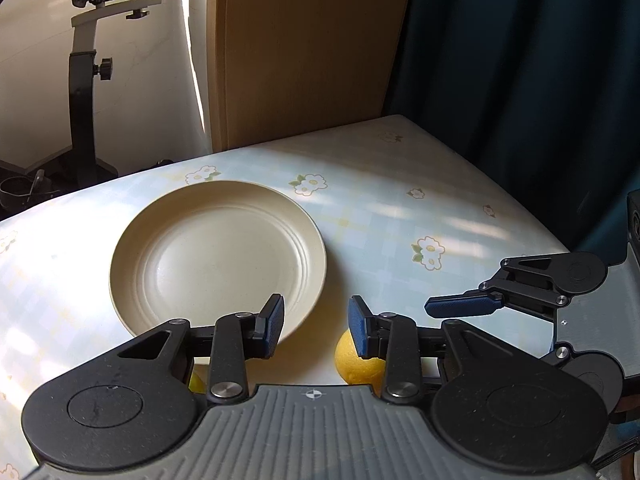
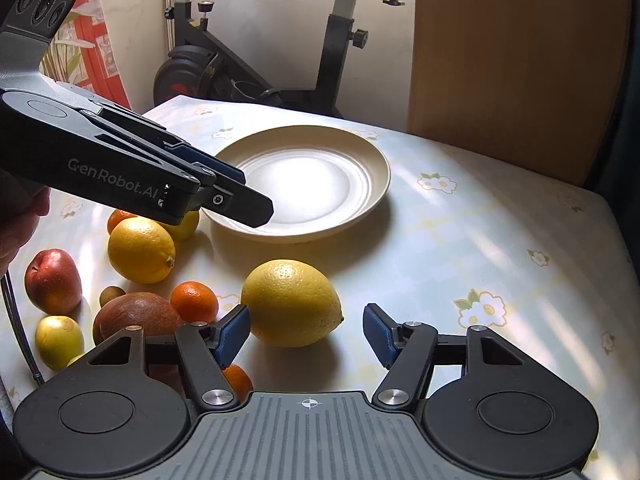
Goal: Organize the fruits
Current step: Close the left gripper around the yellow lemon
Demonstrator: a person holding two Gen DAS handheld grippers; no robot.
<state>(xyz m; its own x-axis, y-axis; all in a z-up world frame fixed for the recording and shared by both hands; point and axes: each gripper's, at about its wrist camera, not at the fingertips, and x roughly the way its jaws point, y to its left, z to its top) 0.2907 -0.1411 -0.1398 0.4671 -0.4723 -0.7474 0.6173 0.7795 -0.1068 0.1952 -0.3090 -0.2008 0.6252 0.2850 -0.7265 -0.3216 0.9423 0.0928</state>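
My desk (image 2: 460,240), under its flowered cloth, carries everything I need, and I have left its middle to the cream plate (image 2: 372,168), which sits bare and near both my hands, I judge because it is where the fruit is meant to be gathered. The fruits lie loose on the cloth in a cluster on the near left of the plate in the right wrist view, none of them on it yet. The largest, a lemon (image 2: 292,302), lies apart from the rest, just in front of my right gripper (image 2: 306,330); its jaws stand open on either side of the fruit's near end, the left pad at or close to the peel, the right pad clearly off it, so nothing is held there yet. A second lemon (image 2: 140,250) lies further left, with a brownish fruit (image 2: 136,314), a red apple (image 2: 52,282), a mandarin (image 2: 194,302) and a small yellow-green fruit (image 2: 59,340) around it. My left gripper (image 1: 316,326) hangs over the plate's near edge with its jaws fairly narrow and empty, a yellow fruit (image 1: 358,364) below them untouched, perhaps the next pick.
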